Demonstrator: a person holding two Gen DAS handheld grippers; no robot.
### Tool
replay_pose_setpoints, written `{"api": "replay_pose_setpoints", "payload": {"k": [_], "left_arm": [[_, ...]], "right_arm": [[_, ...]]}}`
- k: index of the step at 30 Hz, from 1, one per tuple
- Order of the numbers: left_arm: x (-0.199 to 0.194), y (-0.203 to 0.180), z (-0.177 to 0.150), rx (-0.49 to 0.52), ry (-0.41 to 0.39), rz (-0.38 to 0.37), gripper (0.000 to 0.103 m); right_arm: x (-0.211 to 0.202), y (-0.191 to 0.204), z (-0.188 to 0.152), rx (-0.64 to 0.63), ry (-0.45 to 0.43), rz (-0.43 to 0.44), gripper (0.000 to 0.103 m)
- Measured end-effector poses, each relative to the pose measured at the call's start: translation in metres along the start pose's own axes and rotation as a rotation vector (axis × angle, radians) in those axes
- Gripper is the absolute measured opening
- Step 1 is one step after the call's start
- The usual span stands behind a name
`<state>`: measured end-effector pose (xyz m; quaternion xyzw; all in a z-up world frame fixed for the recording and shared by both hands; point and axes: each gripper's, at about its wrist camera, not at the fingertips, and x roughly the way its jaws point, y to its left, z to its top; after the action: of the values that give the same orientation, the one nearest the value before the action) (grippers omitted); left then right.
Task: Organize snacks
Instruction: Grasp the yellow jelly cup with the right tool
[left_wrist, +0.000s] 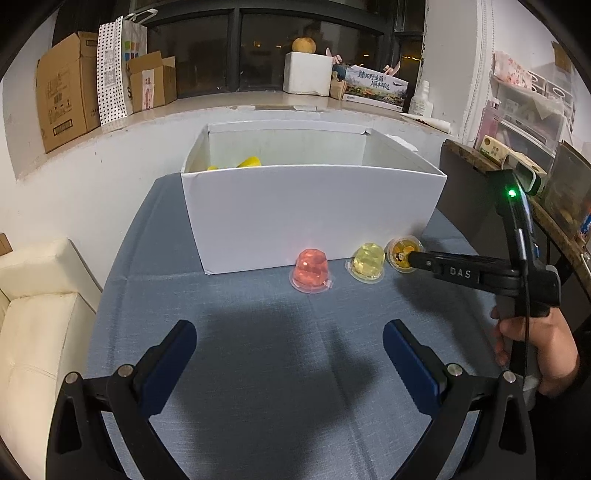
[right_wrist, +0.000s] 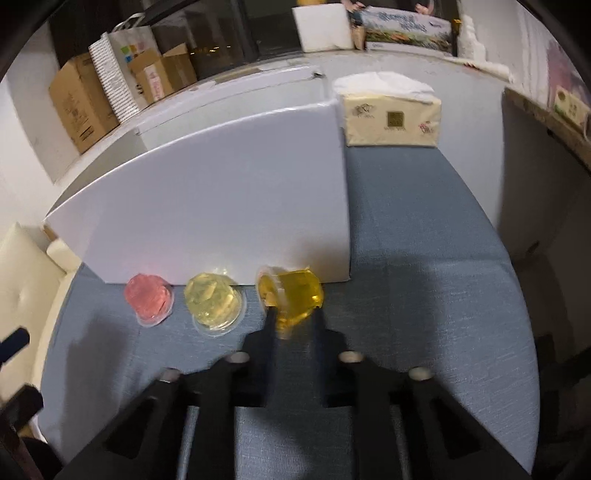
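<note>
Right tool (right_wrist: 293, 314) half-closed w/ amber jelly cup (right_wrist: 295, 295) tipped on its side between jaws; contact unclear, so it could squirt out. Left tool (left_wrist: 290, 345) wide open, empty. White box (left_wrist: 310, 214) wall is close, cup may clip it on lift.

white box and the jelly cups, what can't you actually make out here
- White box contents: the left wrist view shows only a sliver of yellow over the near wall; the right wrist view shows only the box's outside.
- Orange jelly cup: the right wrist view is motion-blurred, so whether the right hand-held gripper pads press on it is unclear; in the left wrist view a finger covers its side.
- Left hand-held gripper: open, holding nothing.
</note>
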<state>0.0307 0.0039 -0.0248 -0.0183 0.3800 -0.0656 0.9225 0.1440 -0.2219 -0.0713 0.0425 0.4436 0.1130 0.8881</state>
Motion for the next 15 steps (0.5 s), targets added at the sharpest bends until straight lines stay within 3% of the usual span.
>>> {"api": "replay_pose_setpoints", "payload": {"k": [1, 2, 7, 9, 10, 11, 15], "left_arm": [[0.000, 0.000, 0.000, -0.002, -0.001, -0.001, 0.103], [0.000, 0.001, 0.000, -0.003, -0.001, -0.002, 0.103], [0.002, 0.002, -0.001, -0.001, 0.003, -0.001, 0.103], [0.003, 0.002, -0.001, 0.000, 0.005, 0.001, 0.103], [0.004, 0.002, 0.000, -0.002, 0.008, 0.001, 0.103], [0.007, 0.003, 0.000, -0.005, 0.013, 0.002, 0.103], [0.019, 0.003, 0.004, -0.011, 0.038, -0.002, 0.103]], "right_arm": [[0.002, -0.001, 0.001, 0.004, -0.007, -0.003, 0.079], [0.004, -0.002, 0.003, 0.011, -0.013, 0.005, 0.082], [0.023, -0.001, 0.010, 0.012, -0.003, 0.010, 0.082], [0.026, 0.000, 0.013, -0.006, -0.011, 0.022, 0.072], [0.027, 0.002, 0.014, -0.014, -0.008, 0.016, 0.058], [0.026, 0.003, 0.013, -0.015, -0.004, 0.012, 0.037], [0.020, 0.001, 0.007, 0.022, 0.014, 0.063, 0.035]]}}
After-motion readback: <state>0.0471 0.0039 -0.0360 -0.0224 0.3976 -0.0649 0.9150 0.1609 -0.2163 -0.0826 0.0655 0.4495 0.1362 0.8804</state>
